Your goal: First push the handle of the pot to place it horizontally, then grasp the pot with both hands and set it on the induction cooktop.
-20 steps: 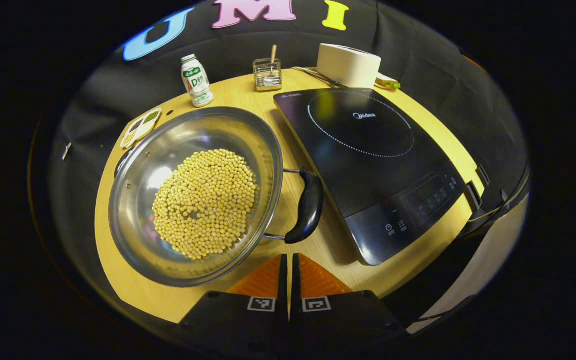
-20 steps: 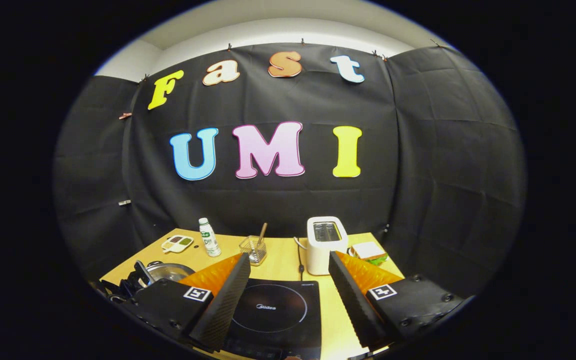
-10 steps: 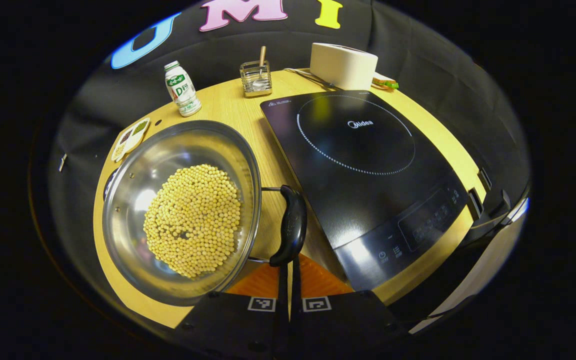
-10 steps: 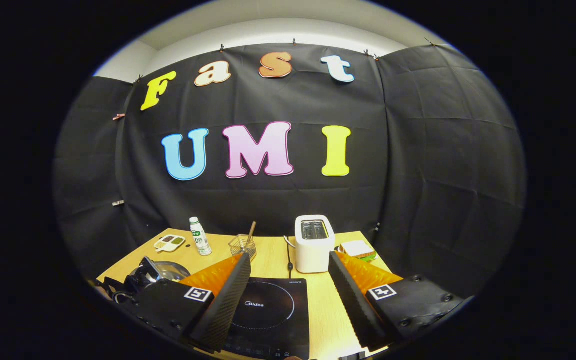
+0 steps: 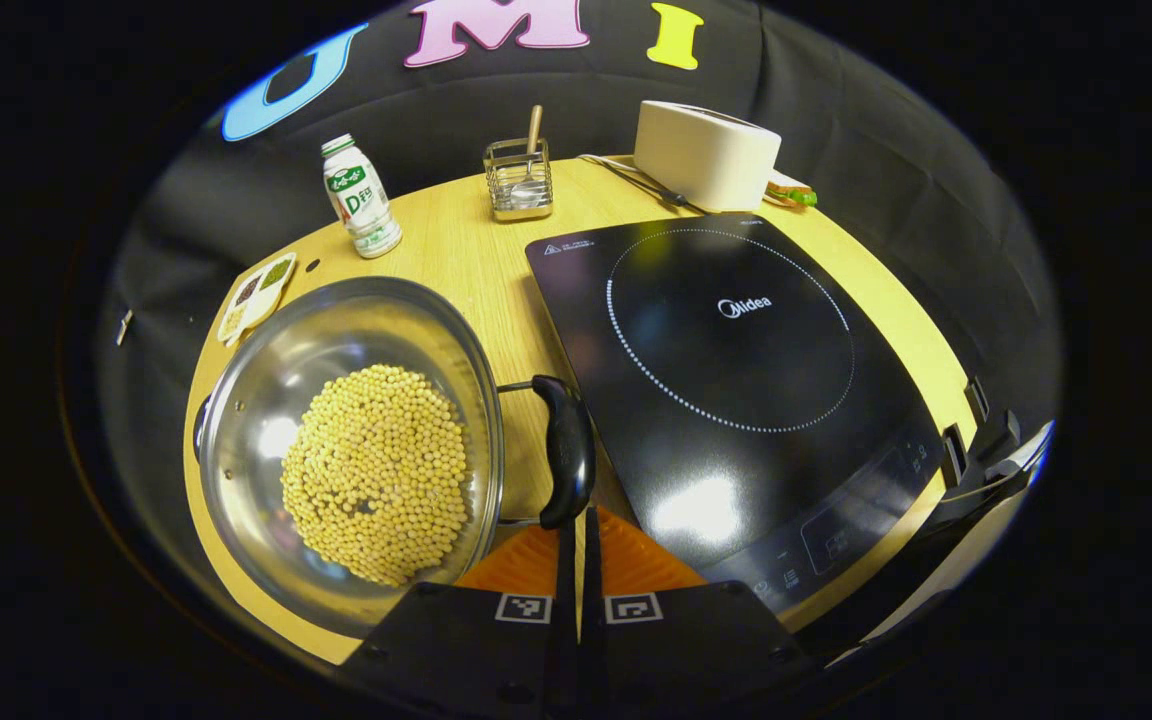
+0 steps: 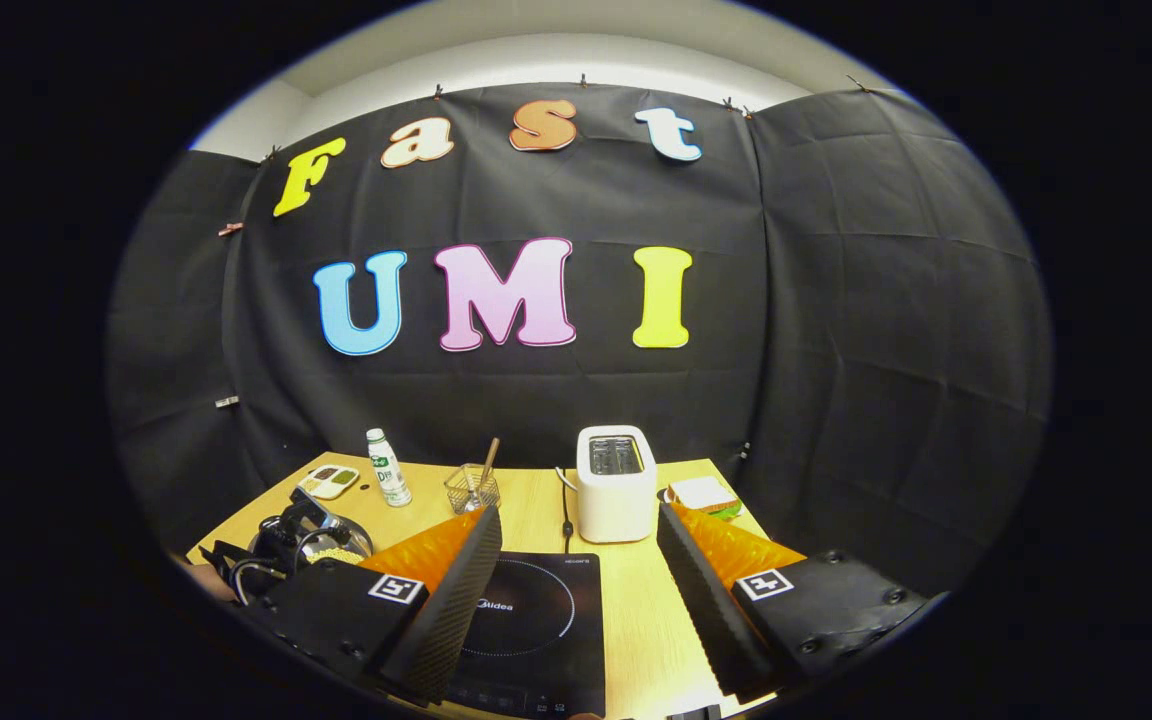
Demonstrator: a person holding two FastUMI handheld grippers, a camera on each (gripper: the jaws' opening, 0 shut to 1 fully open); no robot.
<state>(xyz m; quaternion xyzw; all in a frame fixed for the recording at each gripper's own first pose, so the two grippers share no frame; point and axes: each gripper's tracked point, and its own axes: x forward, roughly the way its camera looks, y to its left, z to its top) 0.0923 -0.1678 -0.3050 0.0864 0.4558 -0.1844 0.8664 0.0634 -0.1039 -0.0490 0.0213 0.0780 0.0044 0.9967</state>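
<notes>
A steel pot (image 5: 236,400) full of yellow soybeans (image 5: 376,470) sits on the left of the wooden table. Its black side handle (image 5: 568,450) points toward the black induction cooktop (image 5: 726,360) on the right. My left gripper (image 5: 581,520) is shut with nothing held, its tips touching the near end of that handle. In the right gripper view, my right gripper (image 6: 576,570) hangs open above the cooktop (image 6: 531,620), nothing between its fingers (image 6: 456,590). There the pot (image 6: 336,545) shows at the left, partly hidden by the other gripper (image 6: 281,535).
At the back of the table stand a small bottle (image 5: 358,197), a wire holder with a spoon (image 5: 518,180), a white toaster (image 5: 706,155) with a sandwich (image 5: 789,188) beside it. A small sauce dish (image 5: 256,288) lies behind the pot. The table's front edge (image 5: 266,620) is near.
My left gripper moved forward until its shut tips met the pot's handle, and the pot turned so the handle swung toward the table's far side. The right gripper drifted slightly and stayed open.
</notes>
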